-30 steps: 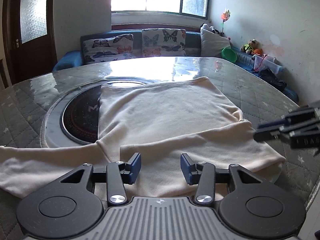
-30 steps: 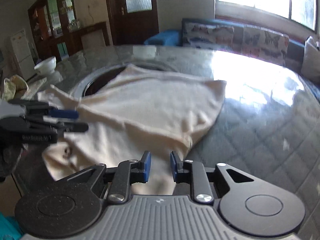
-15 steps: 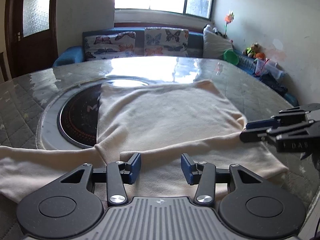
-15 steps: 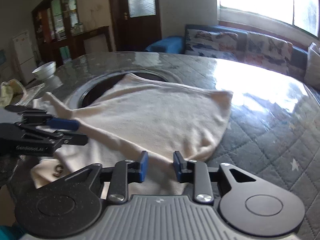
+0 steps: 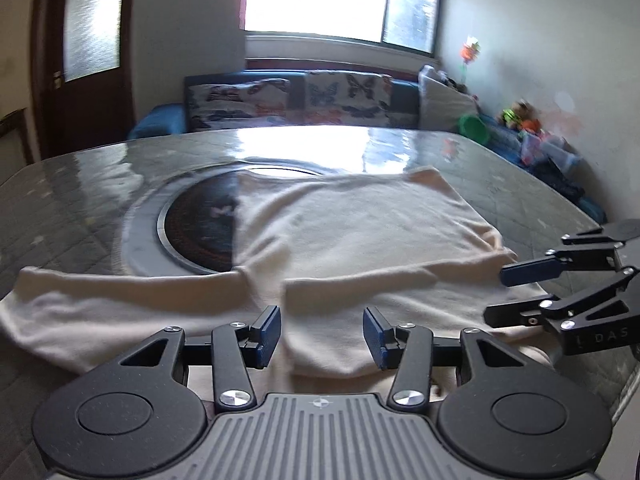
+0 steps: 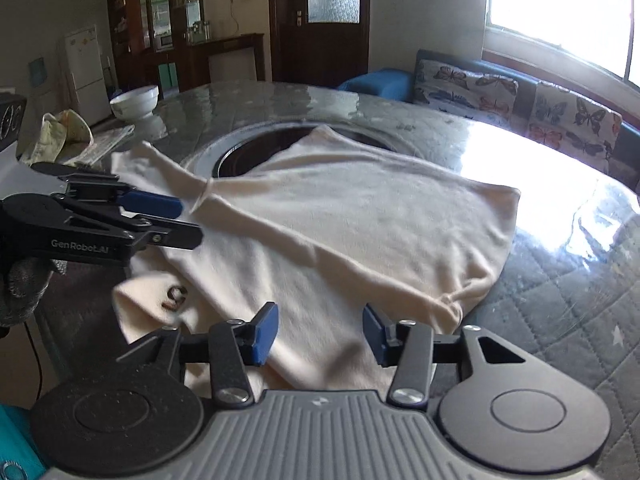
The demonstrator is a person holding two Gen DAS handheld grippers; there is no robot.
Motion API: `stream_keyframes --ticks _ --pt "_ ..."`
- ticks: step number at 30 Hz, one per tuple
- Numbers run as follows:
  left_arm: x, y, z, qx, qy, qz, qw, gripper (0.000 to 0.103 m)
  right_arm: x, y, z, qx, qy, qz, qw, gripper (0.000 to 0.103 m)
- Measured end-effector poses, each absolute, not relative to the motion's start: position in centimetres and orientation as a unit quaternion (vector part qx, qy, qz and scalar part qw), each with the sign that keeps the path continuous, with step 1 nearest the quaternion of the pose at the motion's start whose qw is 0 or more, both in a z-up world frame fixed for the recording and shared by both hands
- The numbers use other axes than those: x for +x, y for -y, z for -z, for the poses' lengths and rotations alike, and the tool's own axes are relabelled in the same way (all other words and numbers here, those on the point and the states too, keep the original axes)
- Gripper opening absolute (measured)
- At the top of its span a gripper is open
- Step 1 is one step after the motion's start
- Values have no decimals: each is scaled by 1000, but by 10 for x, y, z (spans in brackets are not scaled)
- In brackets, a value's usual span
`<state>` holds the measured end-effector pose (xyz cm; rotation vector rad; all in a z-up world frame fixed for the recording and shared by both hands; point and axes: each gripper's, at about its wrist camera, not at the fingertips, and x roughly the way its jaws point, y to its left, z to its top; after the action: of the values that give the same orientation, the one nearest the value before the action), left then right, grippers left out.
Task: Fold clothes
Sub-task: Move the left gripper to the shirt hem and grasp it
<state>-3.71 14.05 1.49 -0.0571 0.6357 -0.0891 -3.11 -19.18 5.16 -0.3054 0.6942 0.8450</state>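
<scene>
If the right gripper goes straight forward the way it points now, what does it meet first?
Most likely the cream garment: the open right gripper points low across it, with cloth right ahead of its fingers. Its height above the cloth is unclear.

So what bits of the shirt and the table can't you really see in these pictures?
- Near hem of the cream shirt: left wrist view, hidden behind the left gripper body.
- Small dark mark on the shirt: right wrist view, too small and blurred to read.
- Dark round inset in the table: both views, partly covered by the shirt.
- Toys by the wall: left wrist view, blurred.
</scene>
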Motion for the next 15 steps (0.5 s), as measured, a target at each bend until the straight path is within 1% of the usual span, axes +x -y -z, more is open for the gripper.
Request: stream_keyframes --ticks 4,15 --pt "-44 -160 -19 -38 -310 7 950 50 -33 183 -53 -150 -324 -406 842 49" --pt "-55 -236 -22 -70 -306 -133 940 54 -34 113 -50 -169 -314 -472 806 50"
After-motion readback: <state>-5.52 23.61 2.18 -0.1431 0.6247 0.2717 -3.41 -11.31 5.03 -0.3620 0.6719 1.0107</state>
